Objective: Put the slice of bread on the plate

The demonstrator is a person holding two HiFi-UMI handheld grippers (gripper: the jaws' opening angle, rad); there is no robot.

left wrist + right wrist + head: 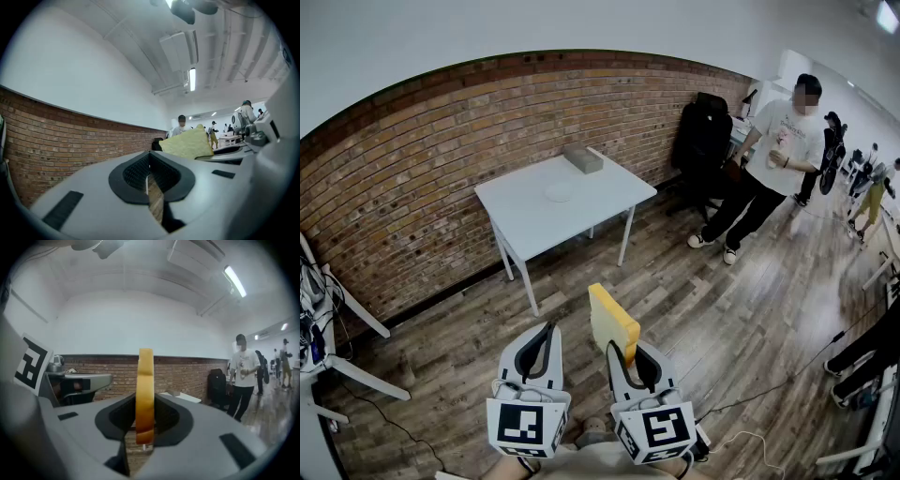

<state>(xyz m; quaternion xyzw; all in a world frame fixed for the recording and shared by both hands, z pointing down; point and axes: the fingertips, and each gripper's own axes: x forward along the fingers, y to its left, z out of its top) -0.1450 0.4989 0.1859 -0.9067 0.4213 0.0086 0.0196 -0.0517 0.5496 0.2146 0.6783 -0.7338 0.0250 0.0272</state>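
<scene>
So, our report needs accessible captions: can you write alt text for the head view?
The right gripper holds a slice of bread upright on its edge, beside the shut, empty left gripper. Ahead, a white table with a plate stands by a brick wall; a person stands at right.

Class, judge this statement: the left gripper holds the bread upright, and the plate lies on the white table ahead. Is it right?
Not quite. The right gripper, not the left gripper, holds the bread; the right gripper view shows it clamped between the jaws. The rest stands: the bread is upright, and the plate lies on the white table.
</scene>
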